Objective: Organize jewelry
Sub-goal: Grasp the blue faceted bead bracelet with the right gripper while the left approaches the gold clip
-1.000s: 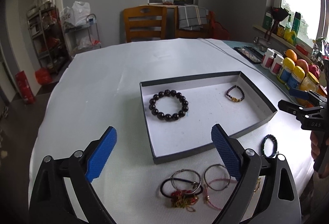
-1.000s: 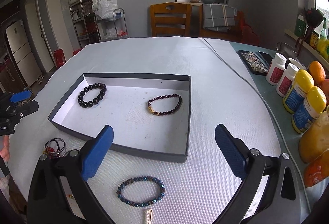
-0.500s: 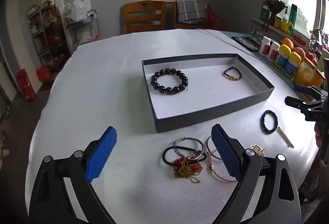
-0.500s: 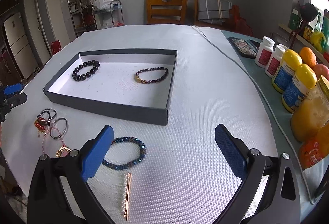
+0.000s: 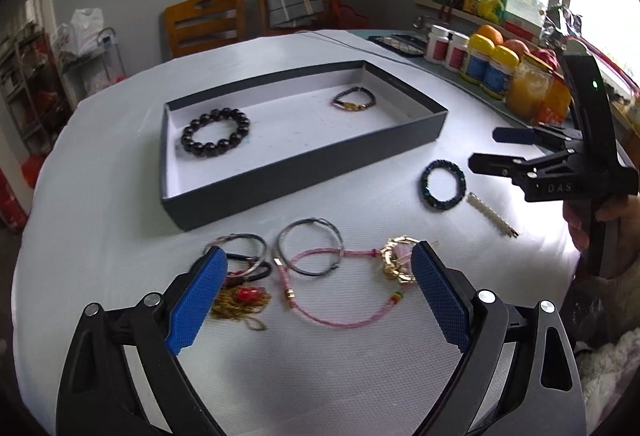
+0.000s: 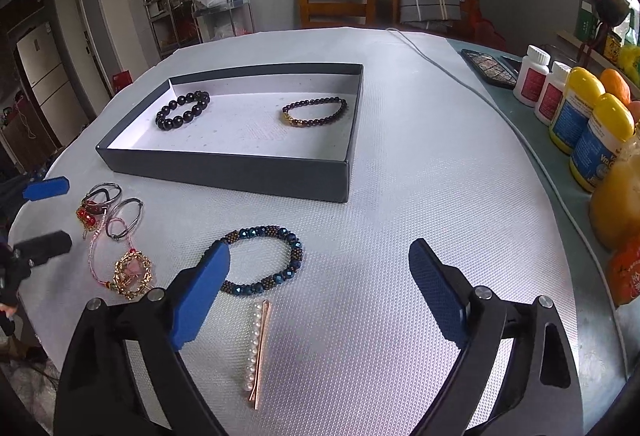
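Note:
A dark grey tray (image 5: 304, 172) (image 6: 240, 172) holds a black bead bracelet (image 5: 215, 132) (image 6: 182, 109) and a thin dark bracelet with a gold bead (image 5: 354, 99) (image 6: 314, 112). Loose on the cloth in front of it lie a blue bead bracelet (image 5: 443, 185) (image 6: 260, 260), a pearl hair clip (image 5: 493, 214) (image 6: 257, 348), a grey wire bangle (image 5: 310, 251), a pink cord bracelet (image 5: 340, 296), a gold ornament (image 5: 398, 261) (image 6: 132, 272) and a tangle of hair ties with red beads (image 5: 240, 276) (image 6: 96, 204). My left gripper (image 5: 318, 292) is open above the pink cord. My right gripper (image 6: 320, 288) is open just behind the blue bracelet.
Bottles, jars and fruit (image 6: 588, 124) line the table's right edge, with a dark phone-like slab (image 6: 486, 68) and a grey cable (image 6: 460, 76). Wooden chairs (image 6: 336, 2) stand behind the table. Shelving (image 6: 168, 8) is at the far left.
Both grippers have drawn back and down toward the near edge of the table. The loose jewelry now sits between and just ahead of the fingers. Both stay open.

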`<action>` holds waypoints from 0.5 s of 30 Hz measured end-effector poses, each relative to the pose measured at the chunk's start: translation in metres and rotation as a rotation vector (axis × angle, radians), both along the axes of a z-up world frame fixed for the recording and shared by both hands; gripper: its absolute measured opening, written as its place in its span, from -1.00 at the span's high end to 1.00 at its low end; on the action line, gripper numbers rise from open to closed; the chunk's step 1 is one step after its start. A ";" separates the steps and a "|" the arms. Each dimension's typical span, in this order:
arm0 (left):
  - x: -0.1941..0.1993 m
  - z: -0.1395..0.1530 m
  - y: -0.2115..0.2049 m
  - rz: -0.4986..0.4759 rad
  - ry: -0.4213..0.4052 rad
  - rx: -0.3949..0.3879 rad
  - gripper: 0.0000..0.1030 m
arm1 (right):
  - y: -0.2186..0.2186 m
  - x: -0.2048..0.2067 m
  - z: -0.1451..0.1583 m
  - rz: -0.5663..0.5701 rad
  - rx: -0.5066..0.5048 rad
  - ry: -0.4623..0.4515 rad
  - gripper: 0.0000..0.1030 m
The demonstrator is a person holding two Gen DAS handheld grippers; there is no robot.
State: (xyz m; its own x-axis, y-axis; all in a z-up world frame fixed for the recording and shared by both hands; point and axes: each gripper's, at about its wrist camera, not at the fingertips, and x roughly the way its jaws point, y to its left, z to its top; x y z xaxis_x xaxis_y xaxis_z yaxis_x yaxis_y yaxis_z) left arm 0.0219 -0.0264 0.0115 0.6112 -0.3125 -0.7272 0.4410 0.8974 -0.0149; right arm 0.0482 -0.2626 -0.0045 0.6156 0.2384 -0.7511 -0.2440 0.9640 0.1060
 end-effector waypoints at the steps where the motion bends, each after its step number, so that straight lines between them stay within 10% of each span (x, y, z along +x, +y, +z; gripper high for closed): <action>1: -0.002 -0.004 -0.007 -0.020 0.003 0.011 -0.84 | 0.001 -0.001 0.000 0.006 0.000 0.000 -0.58; 15: -0.008 -0.029 -0.038 -0.079 0.038 -0.013 -0.71 | 0.005 -0.002 -0.012 0.049 0.060 0.049 0.22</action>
State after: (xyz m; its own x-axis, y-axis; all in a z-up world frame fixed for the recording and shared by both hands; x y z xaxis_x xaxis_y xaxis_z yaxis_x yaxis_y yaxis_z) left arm 0.0136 -0.0646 -0.0177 0.5563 -0.3682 -0.7450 0.5092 0.8595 -0.0446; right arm 0.0465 -0.2572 -0.0161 0.5651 0.3133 -0.7632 -0.2840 0.9424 0.1766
